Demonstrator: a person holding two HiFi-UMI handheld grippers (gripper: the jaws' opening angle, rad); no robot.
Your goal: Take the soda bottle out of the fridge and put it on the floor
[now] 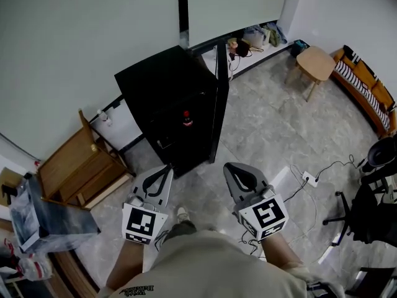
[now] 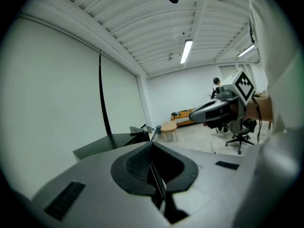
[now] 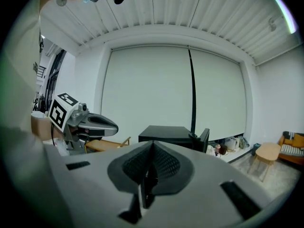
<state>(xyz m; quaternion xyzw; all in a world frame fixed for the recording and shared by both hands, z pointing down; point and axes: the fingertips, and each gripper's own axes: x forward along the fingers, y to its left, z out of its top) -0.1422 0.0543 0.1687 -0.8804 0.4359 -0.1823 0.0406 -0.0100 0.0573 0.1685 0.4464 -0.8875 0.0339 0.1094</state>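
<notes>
Two tools are hovering side by side at six o'clock: the left tool (image 1: 162,172) and the right tool (image 1: 236,171), each with its jaws pressed together and carrying nothing. At twelve o'clock the black fridge (image 1: 162,95) is standing with its door (image 1: 221,98) open. The soda bottle (image 1: 187,118) is sitting inside, well apart from both tools. A wooden stool (image 1: 315,64) is standing on the tiled floor (image 1: 267,135) at two o'clock.
</notes>
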